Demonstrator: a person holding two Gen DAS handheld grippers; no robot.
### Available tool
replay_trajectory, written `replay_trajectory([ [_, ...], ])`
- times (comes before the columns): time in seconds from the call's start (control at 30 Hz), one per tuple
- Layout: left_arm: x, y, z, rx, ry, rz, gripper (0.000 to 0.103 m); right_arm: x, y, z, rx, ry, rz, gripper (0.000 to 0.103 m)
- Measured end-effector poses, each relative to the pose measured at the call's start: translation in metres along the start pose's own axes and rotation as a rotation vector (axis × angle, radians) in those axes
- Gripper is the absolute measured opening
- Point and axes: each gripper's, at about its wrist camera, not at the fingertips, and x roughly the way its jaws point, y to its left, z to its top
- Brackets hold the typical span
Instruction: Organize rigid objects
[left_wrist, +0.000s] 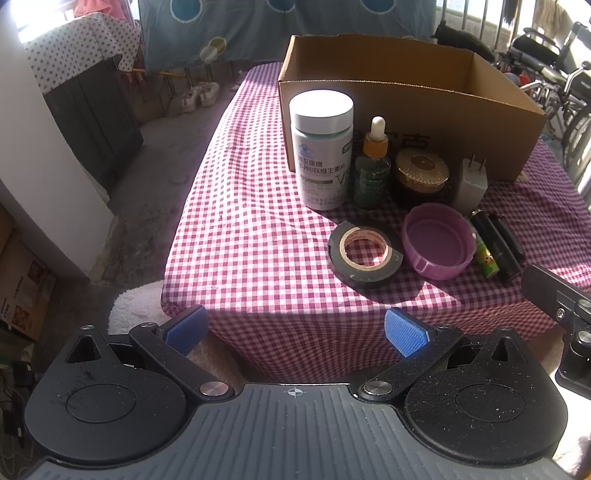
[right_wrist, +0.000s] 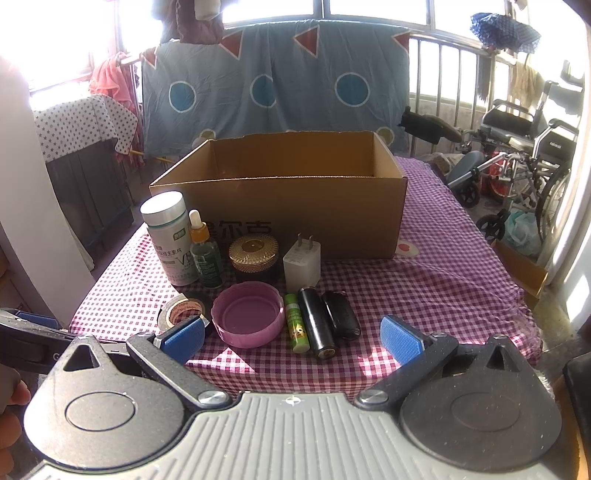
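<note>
Checked cloth (right_wrist: 436, 280) in purple and white covers the table, with a blue sheet (right_wrist: 273, 85) hung on a railing behind and a wheelchair (right_wrist: 524, 155) at 2 o'clock in the right wrist view.

Cardboard box (right_wrist: 295, 218): open top, standing at 12 o'clock on the cloth; its floor is not visible.

Row just in front of the box's near wall, left to right: white pill bottle (left_wrist: 320, 147), upright; dropper bottle (left_wrist: 373, 166), upright, just beside it; gold-lidded jar (left_wrist: 421, 173); white plug (left_wrist: 471, 182), prongs up.

Nearer row, left to right: black tape roll (left_wrist: 365, 254), lying flat; pink lid (left_wrist: 437, 240), hollow side up, just beside the tape; green tube (right_wrist: 296, 326), black cylinder (right_wrist: 317, 323) and black fob (right_wrist: 341, 314), lying side by side, touching or nearly so.

Left gripper (left_wrist: 295, 328): jaws wide apart, holding nothing, hanging off the near table edge at 6 o'clock from the tape.

Right gripper (right_wrist: 291, 338): jaws wide apart, holding nothing, low over the near edge; its left pad overlaps the tape in view, contact not determinable.
</note>
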Motion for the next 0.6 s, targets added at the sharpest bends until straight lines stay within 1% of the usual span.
replay_trajectory([
  [0.13,0.0,-0.004,0.0,0.01,0.001,0.001,0.102,0.002,-0.004,0.0,0.021,0.012,0.021,0.103],
  [0.2,0.001,-0.006,0.0,0.019,-0.001,-0.006,0.102,0.003,-0.006,0.0,0.032,0.012,0.014,0.103],
  [0.23,0.001,-0.008,0.001,0.024,-0.002,-0.012,0.102,0.001,-0.008,0.001,0.038,0.003,0.001,0.103],
  [0.33,0.002,-0.012,0.004,0.039,-0.011,-0.037,0.102,-0.009,-0.013,0.002,0.038,-0.072,-0.034,0.103],
  [0.4,0.003,-0.016,0.007,0.049,-0.02,-0.064,0.102,-0.015,-0.02,0.003,0.045,-0.116,-0.026,0.103],
  [0.43,0.002,-0.018,0.009,0.055,-0.028,-0.082,0.102,-0.017,-0.024,0.004,0.052,-0.125,-0.018,0.103],
  [0.6,0.002,-0.036,0.016,0.118,-0.085,-0.176,0.102,-0.012,-0.053,0.009,0.078,-0.114,0.029,0.103],
])
